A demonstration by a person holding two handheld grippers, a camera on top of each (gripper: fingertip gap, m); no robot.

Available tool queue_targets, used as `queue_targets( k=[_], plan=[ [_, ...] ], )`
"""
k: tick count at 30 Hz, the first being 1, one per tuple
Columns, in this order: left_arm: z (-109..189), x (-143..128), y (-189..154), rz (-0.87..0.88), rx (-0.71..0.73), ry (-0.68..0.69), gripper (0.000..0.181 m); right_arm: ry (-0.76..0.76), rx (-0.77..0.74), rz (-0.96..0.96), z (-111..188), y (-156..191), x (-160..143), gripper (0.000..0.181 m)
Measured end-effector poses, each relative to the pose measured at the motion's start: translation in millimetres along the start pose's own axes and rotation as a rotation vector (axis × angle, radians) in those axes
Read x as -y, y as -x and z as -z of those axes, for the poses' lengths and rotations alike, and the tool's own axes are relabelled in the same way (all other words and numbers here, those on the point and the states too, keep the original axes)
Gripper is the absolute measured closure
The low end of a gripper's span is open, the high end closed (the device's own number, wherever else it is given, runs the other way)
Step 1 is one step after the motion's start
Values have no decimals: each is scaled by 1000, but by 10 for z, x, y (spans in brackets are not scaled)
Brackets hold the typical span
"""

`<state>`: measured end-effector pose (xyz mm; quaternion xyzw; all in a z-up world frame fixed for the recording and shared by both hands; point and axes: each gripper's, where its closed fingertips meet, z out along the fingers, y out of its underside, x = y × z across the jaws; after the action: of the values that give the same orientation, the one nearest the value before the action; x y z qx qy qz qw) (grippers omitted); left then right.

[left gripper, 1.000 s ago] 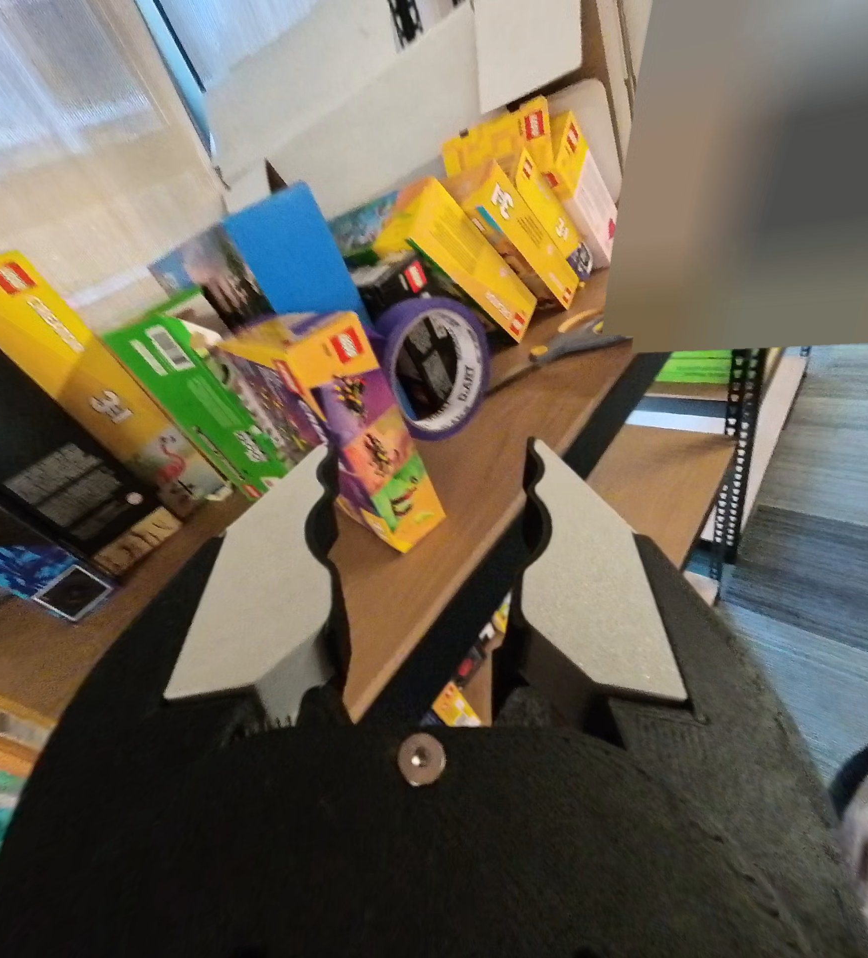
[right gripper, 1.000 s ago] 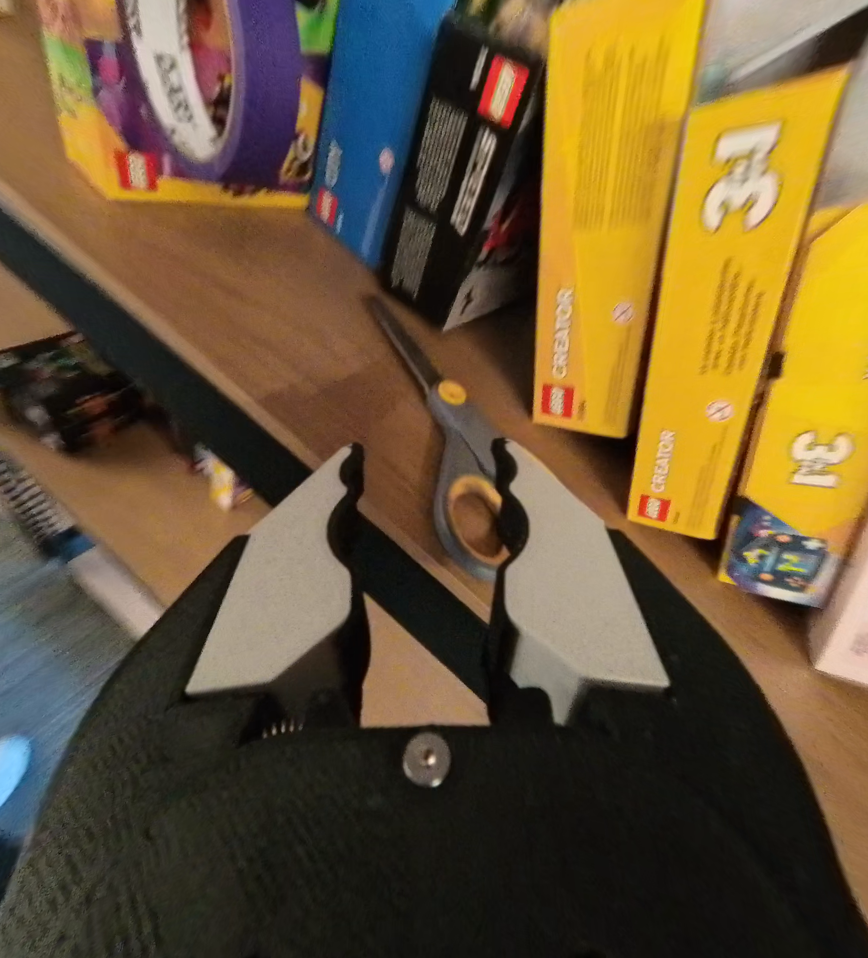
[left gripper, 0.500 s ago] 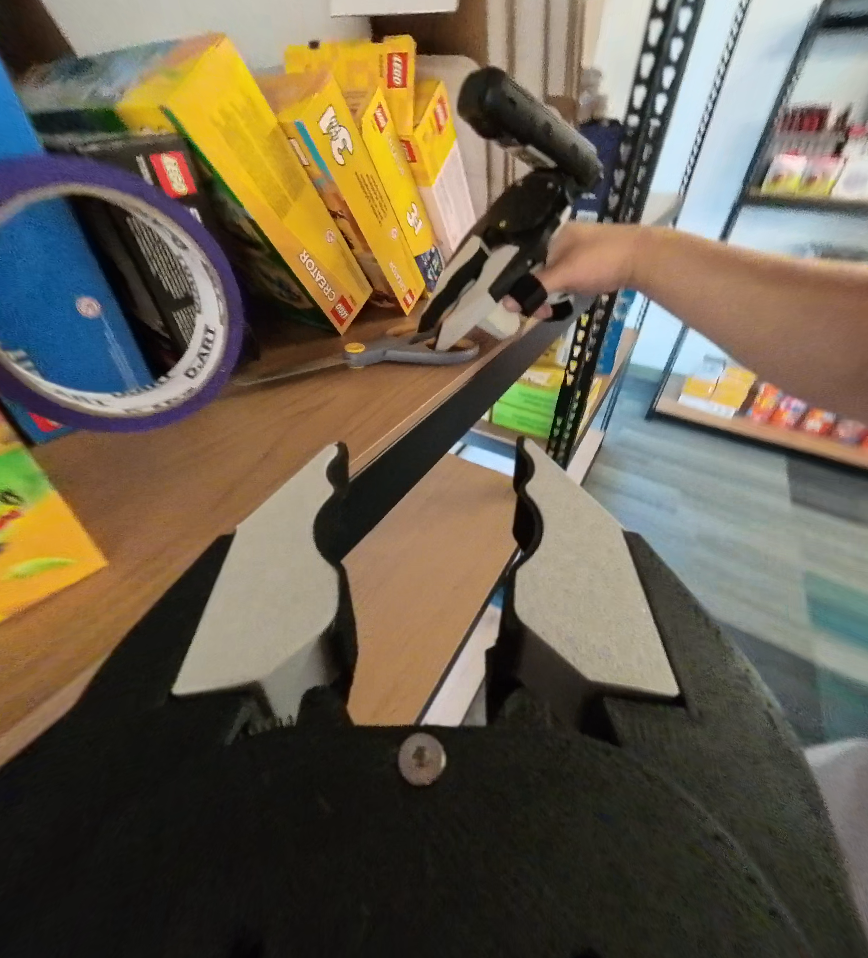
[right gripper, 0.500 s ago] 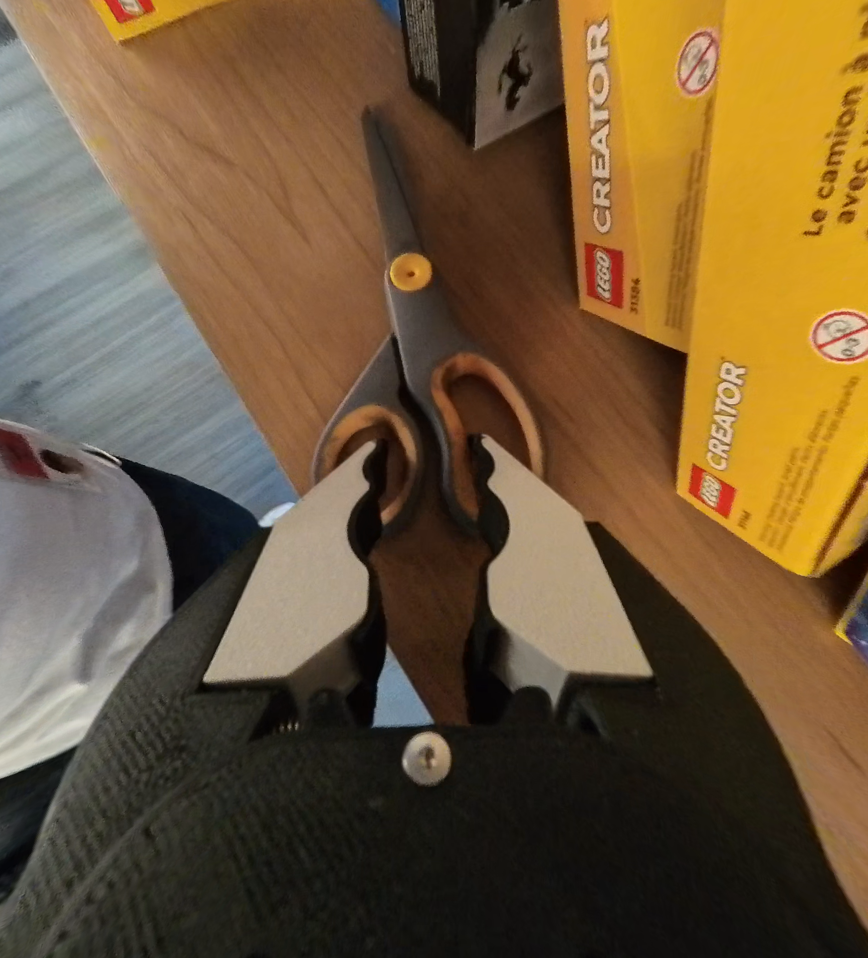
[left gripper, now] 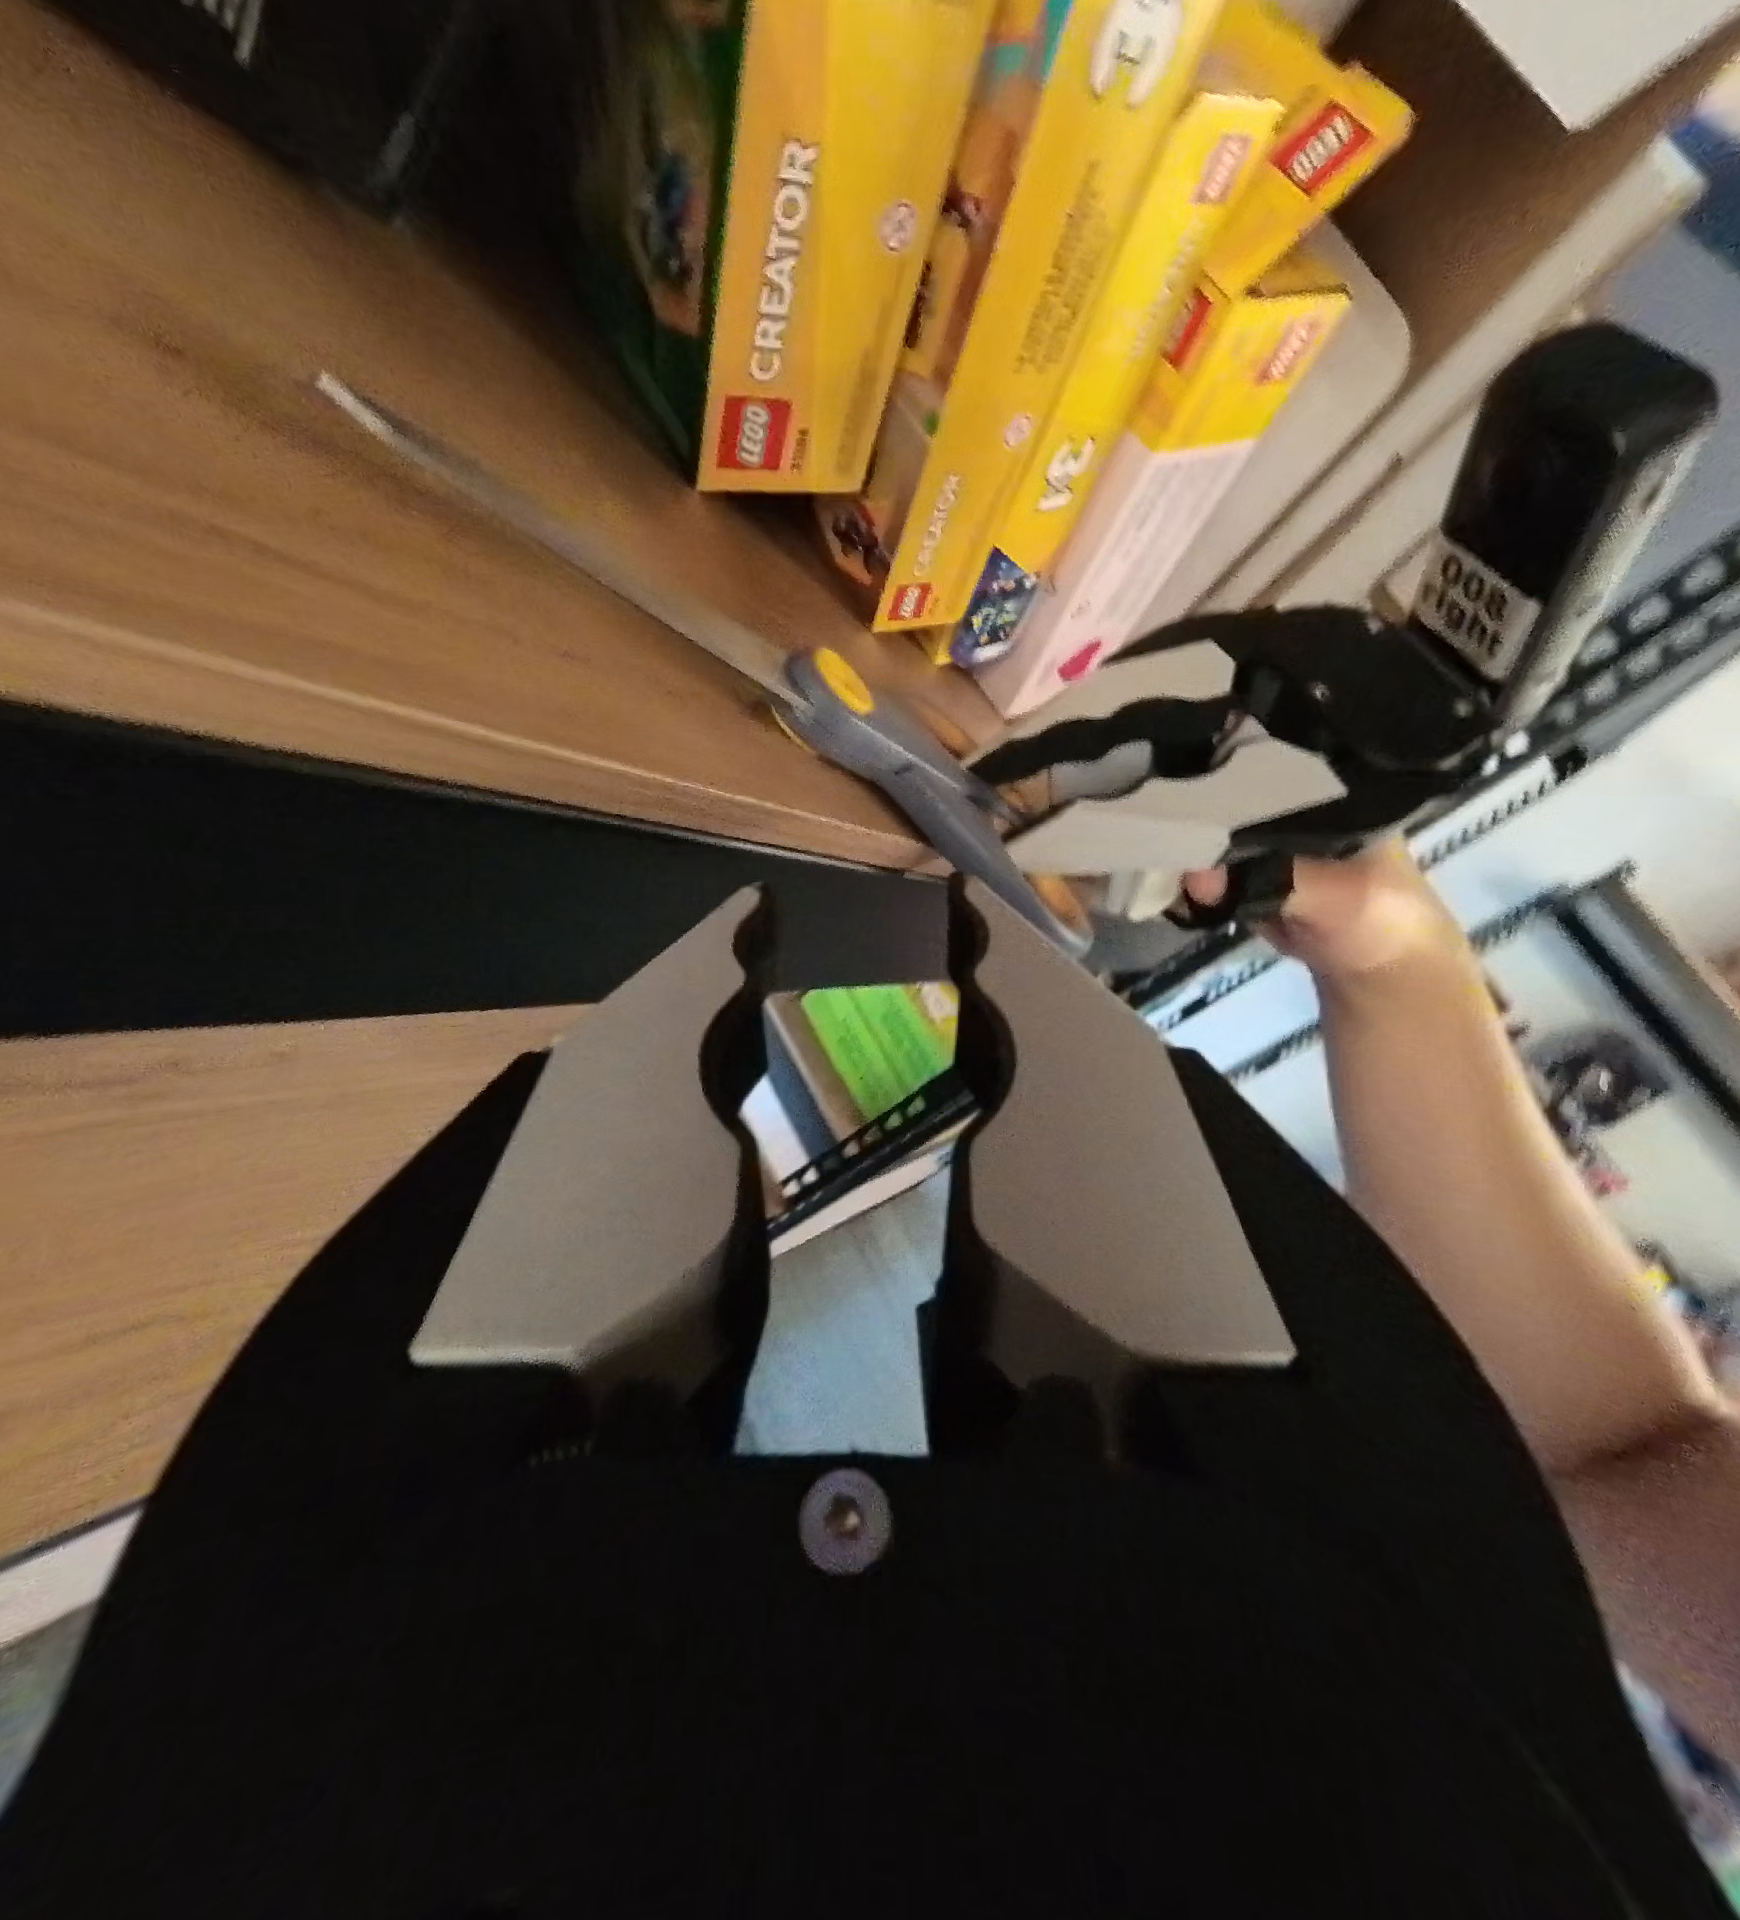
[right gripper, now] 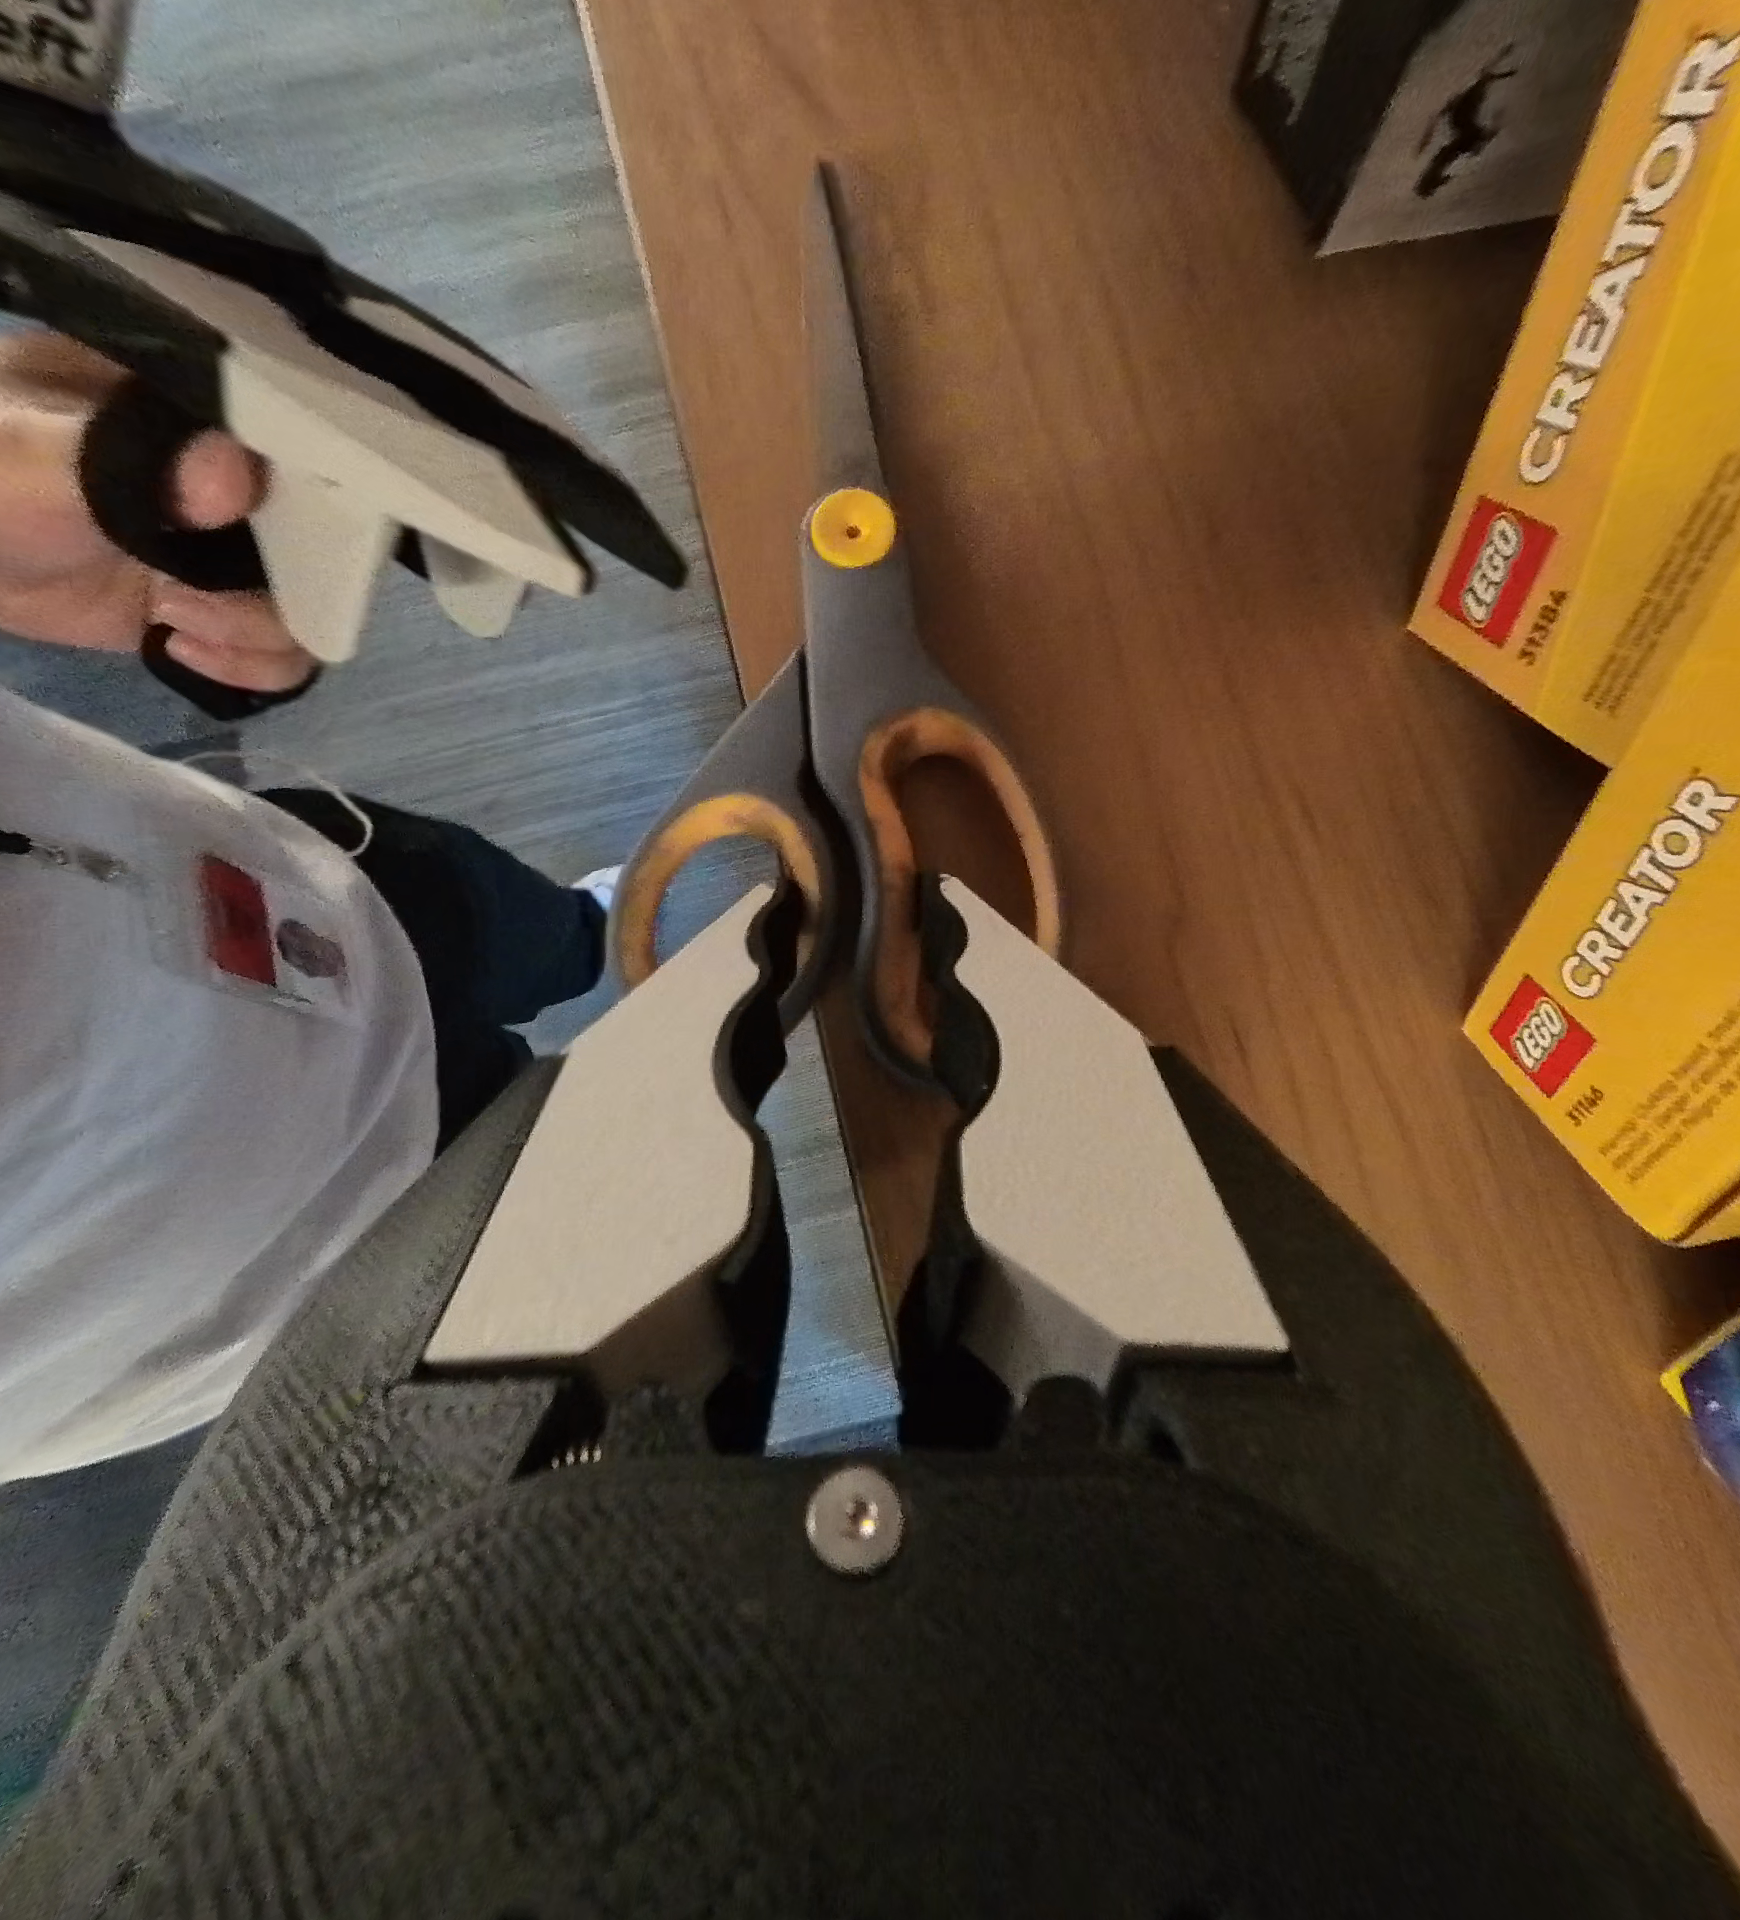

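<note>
- Soft, even indoor light; no harsh glare on the wooden shelf [right gripper: 1209, 623].
- Wide-angle lens bends straight lines toward the frame edges.
- Motion blur smears the yellow boxes [left gripper: 793, 312] ahead of the left gripper [left gripper: 858, 904].
- Scissors [right gripper: 850, 644] between the right gripper's [right gripper: 853, 894] fingers look fairly sharp.

At your twelve o'clock in the right wrist view, the right gripper [right gripper: 850, 904] covers the rear of the scissors [right gripper: 845, 644] handle loops, so the grip is hard to judge. At your three o'clock the yellow boxes [right gripper: 1666, 436] run off the edge. In the left wrist view the scissor blade is smeared by blur.
</note>
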<state>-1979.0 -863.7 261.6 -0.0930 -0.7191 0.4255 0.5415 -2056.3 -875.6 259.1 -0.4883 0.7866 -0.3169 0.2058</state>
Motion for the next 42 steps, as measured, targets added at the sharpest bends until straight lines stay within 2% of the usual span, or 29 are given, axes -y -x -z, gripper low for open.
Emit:
queue_targets(
  k=[5,10,11,13,16,20,23,26,29,33,35,37,40,42],
  plan=[
    [-261,-97,-79,204,15,-108,154,20,103,131,60,54,-69,159],
    [-287,-11,-182,333,-70,-235,153,0,182,332,68,259,-103,159],
    [-273,10,-186,356,-84,-252,166,-8,160,382,59,276,-99,158],
    [-229,62,-244,360,-134,-257,167,-52,117,414,85,317,-27,159],
    [-124,218,-381,286,-131,-250,167,-176,13,421,129,408,148,158],
    [-22,457,-590,173,-85,-210,166,-363,-282,508,137,493,419,150],
    [-77,497,-653,211,-46,-147,167,-336,-430,606,-76,578,434,147],
    [-123,478,-634,163,31,-93,167,-306,-540,579,-230,488,448,142],
    [-136,514,-688,175,25,-83,168,-391,-508,444,-274,458,519,148],
    [-139,585,-716,86,58,-79,169,-431,-565,372,-339,389,630,158],
    [-150,632,-751,46,47,-32,164,-476,-521,329,-332,397,698,158],
    [-163,686,-917,28,-51,50,153,-578,-342,228,-278,519,814,160],
    [-70,719,-1181,-63,-208,211,132,-749,83,74,-24,815,1032,162],
    [37,749,-1200,-164,-233,258,124,-785,382,-81,167,922,1117,162]
  ],
)
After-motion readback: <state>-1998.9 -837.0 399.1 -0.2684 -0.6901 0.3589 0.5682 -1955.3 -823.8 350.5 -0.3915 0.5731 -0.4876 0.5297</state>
